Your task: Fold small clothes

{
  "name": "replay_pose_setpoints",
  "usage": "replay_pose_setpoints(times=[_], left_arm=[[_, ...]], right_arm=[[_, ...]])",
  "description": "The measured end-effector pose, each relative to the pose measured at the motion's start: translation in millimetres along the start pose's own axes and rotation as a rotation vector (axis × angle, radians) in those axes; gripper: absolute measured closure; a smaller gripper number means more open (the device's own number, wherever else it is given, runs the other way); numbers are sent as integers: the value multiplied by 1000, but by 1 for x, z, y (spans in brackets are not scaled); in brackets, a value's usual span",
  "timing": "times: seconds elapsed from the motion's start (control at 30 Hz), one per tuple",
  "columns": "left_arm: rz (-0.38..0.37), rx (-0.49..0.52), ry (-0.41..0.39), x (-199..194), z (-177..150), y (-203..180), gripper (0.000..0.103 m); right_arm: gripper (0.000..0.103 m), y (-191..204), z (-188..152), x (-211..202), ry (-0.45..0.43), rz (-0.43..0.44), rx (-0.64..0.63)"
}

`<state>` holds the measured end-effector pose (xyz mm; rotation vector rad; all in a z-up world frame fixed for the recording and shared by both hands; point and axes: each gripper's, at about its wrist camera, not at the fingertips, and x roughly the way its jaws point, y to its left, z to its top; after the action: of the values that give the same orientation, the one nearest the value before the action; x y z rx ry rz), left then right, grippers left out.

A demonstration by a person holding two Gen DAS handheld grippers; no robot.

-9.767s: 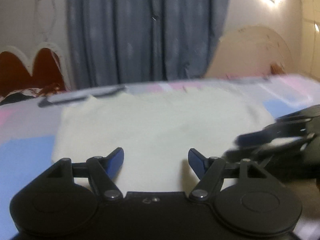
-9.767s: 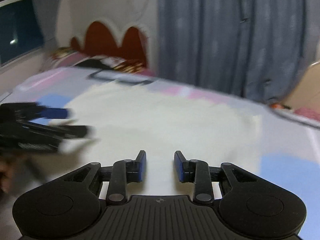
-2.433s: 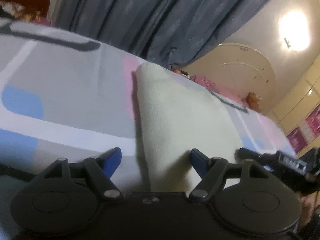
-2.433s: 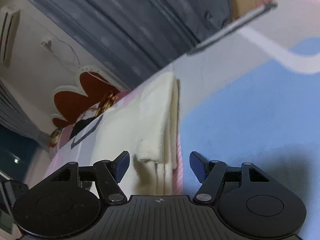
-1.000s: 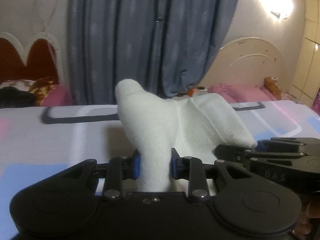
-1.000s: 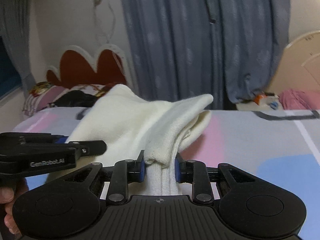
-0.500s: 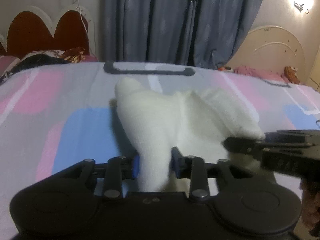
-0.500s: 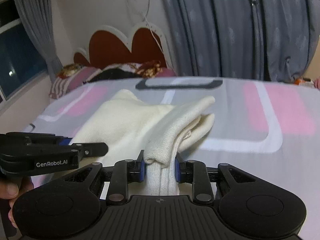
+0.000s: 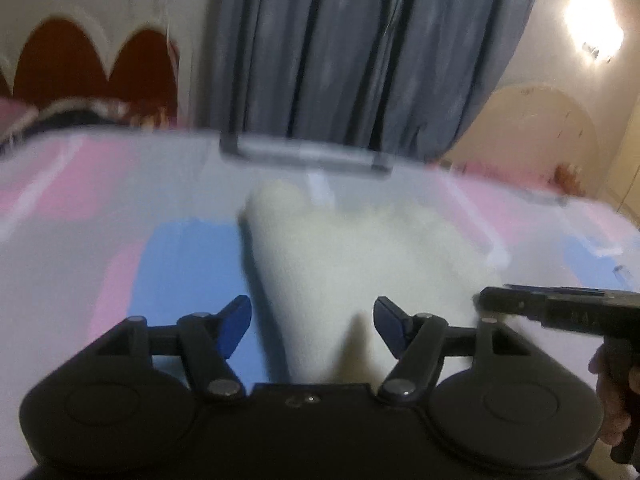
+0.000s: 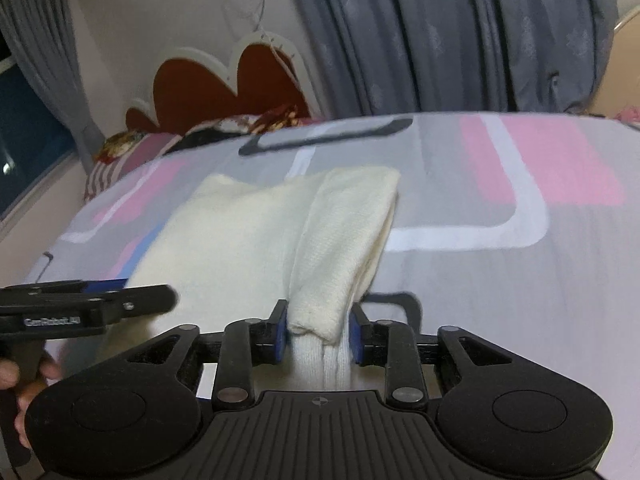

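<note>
A folded cream knit garment [image 10: 280,236] lies on a bed with a grey, pink and blue patterned sheet [image 10: 500,264]. My right gripper [image 10: 318,334] is shut on the garment's near right edge, where several folded layers bunch between the blue pads. In the blurred left wrist view the same garment [image 9: 360,260] lies just ahead of my left gripper [image 9: 312,324], which is open, its jaws wide apart around the near left edge. Each gripper shows in the other's view: the left [image 10: 92,304], the right [image 9: 560,304].
Grey curtains [image 10: 440,32] hang behind the bed. A red scalloped headboard [image 10: 224,88] and patterned pillows [image 10: 200,128] are at the far left. A cream arched headboard [image 9: 540,128] and a wall lamp [image 9: 592,36] are at the right.
The garment has come down from its lifted position onto the sheet. My left gripper has opened and let go of it. My right gripper stays shut on its edge.
</note>
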<state>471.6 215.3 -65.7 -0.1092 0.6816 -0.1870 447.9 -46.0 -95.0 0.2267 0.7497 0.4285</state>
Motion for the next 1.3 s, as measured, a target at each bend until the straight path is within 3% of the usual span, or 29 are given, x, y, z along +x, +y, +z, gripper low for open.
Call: replay_pose_setpoints(times=[0.07, 0.13, 0.17, 0.23, 0.33, 0.43, 0.67, 0.83, 1.0, 1.13, 1.23, 1.3], left_arm=[[-23, 5, -34, -4, 10, -5, 36], [-46, 46, -29, 4, 17, -20, 38], [-44, 64, -12, 12, 19, -27, 38], [-64, 79, 42, 28, 17, -37, 38], [-29, 102, 122, 53, 6, -44, 39], [2, 143, 114, 56, 0, -51, 39], [14, 139, 76, 18, -6, -50, 39], [64, 151, 96, -3, -38, -58, 39], [96, 126, 143, -19, -74, -57, 37], [98, 60, 133, -34, -80, -49, 38], [96, 49, 119, -44, -81, -51, 39], [118, 67, 134, -38, -87, -52, 35]], right_arm=[[60, 0, 10, -15, -77, -24, -3], [60, 4, 23, -16, -90, -10, -28], [63, 8, 26, -12, -81, 3, -46], [83, 18, 29, 4, -31, 6, -106], [83, 23, 21, 40, 120, -51, -192], [83, 18, 15, 46, 94, -58, -215], [82, 37, 11, 14, 59, -73, -250], [83, 57, -18, -4, 148, -19, -315], [82, 56, -51, -10, 204, -119, -384], [82, 55, -58, -25, 192, -154, -394], [82, 69, -58, -49, 118, -85, -377], [82, 78, -66, -49, 135, -65, -404]])
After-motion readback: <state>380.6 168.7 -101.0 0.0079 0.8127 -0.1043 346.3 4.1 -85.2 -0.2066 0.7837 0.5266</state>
